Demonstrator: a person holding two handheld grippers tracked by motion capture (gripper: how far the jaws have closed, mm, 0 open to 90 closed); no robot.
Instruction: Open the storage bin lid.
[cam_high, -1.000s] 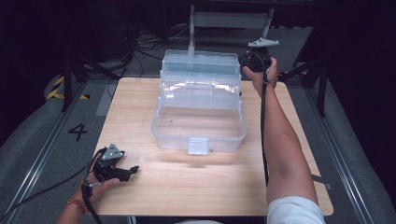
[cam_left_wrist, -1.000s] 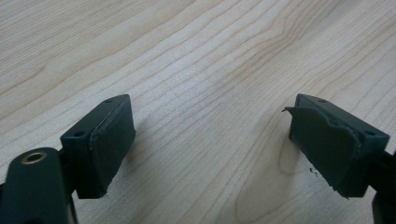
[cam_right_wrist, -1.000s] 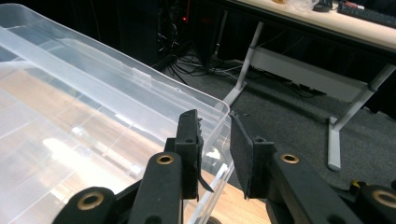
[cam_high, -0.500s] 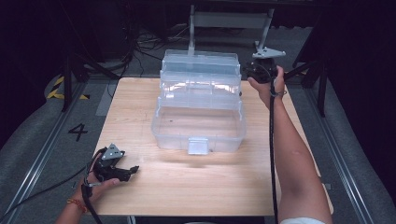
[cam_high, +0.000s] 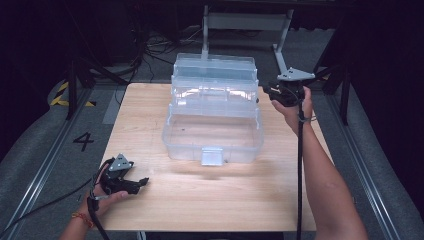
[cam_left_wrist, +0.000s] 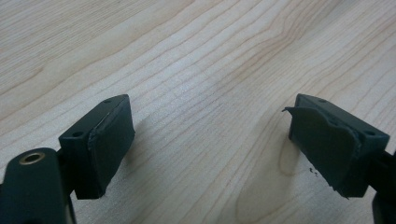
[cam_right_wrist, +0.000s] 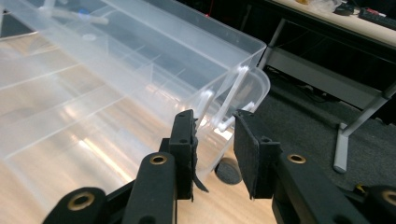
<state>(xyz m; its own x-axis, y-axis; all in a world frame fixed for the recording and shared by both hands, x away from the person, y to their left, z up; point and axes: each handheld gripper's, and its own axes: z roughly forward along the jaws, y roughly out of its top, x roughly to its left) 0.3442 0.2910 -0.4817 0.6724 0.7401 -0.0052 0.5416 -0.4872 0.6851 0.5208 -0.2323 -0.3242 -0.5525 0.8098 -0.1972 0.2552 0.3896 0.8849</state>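
Note:
A clear plastic tiered box (cam_high: 215, 150) stands open in the middle of the wooden table (cam_high: 200, 205), its upper trays stepped back. My right gripper (cam_high: 270, 92) hovers at the box's right end, pointing at it. In the right gripper view its jaws (cam_right_wrist: 215, 126) stand a narrow gap apart with nothing between them, just short of the box's white hinge arms (cam_right_wrist: 231, 93); they have just been opening a little. My left gripper (cam_high: 137, 184) rests at the front left of the table, open, with bare wood between its pads (cam_left_wrist: 210, 135).
A metal stand (cam_high: 245, 22) and cables lie on the floor behind the table. A latch tab (cam_high: 211, 156) sticks out at the box's front. Grey floor with rails runs along both sides of the table.
My right hand has come nearer along the box's right end and slightly down. The left hand and the box have not moved.

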